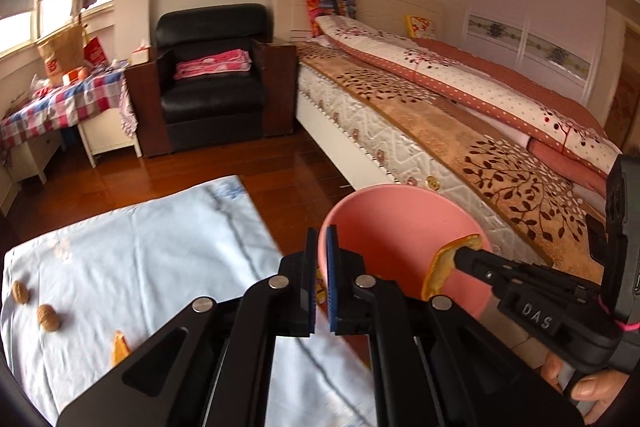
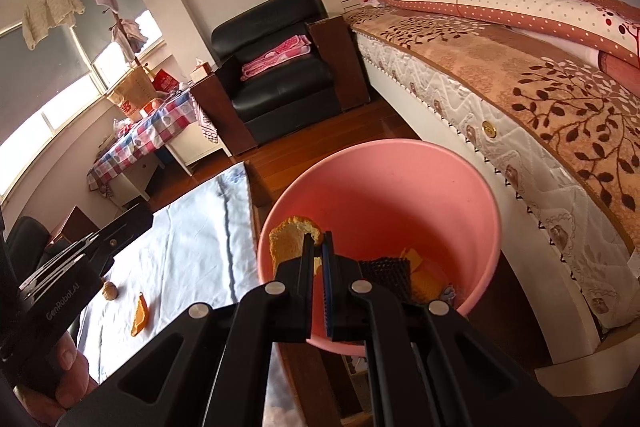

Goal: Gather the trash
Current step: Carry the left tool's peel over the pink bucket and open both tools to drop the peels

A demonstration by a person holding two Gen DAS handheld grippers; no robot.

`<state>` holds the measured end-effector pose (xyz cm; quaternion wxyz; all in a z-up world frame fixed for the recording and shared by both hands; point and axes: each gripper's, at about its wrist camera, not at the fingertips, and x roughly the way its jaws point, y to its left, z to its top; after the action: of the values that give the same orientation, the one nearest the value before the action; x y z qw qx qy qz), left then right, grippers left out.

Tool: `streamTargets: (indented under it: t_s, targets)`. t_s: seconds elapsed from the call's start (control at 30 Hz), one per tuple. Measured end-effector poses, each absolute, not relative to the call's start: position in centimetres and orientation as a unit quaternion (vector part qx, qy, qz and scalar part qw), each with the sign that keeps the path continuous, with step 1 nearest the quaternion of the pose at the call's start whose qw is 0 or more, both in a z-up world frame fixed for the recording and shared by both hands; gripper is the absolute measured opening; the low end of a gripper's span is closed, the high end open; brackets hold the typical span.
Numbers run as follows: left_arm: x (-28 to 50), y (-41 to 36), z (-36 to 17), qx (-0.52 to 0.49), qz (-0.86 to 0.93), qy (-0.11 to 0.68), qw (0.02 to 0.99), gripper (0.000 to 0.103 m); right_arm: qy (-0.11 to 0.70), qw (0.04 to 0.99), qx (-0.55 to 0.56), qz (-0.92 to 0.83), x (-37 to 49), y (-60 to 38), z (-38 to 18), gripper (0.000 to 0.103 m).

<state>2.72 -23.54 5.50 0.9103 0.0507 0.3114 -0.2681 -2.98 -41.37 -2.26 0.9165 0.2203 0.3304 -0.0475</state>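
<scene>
Orange peel [image 2: 289,239] pinched between the fingers of the right gripper [image 2: 318,251], held over the open mouth of the pink bin [image 2: 420,195], just inside its near rim. Seen from the left wrist camera as a curled strip [image 1: 442,267] at the tip of the right gripper [image 1: 466,253], against the bin's [image 1: 384,223] inner wall. More peel scraps [image 2: 424,277] lying at the bottom of the bin beside a dark gridded piece [image 2: 386,269]. Bin rim clamped by the left gripper [image 1: 321,259], one finger inside the wall and one outside, pressed close on it. Left of the bin, a bench under a pale blue cloth [image 1: 132,255], with another peel piece [image 1: 119,347] and two walnuts [image 1: 48,317] lying on it, well apart from the bin. Same peel piece [image 2: 141,313] and one walnut [image 2: 109,291] visible from the right wrist camera. Right of the bin, a bed [image 2: 540,99] with a leaf-patterned cover. Beyond the bin, a black leather armchair [image 1: 212,75] holding a folded pink cloth [image 1: 214,63], and farther left a small table with a checked cloth [image 1: 60,103].
</scene>
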Motion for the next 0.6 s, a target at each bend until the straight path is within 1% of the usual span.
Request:
streamTargets:
  t_s: [0.27, 0.6]
  targets:
    - [2.8, -27.7, 4.7, 0.070, -0.297, 0.307, 0.901, 0.003, 0.332, 0.914, 0.225, -0.064, -2.8, -43.0, -2.9, 0.004]
    - [3.8, -31.1, 2.4, 0.085, -0.309, 0.325, 0.890, 0.003, 0.341, 0.907, 0.232, -0.082, -2.1, -45.2, -4.4, 0.004]
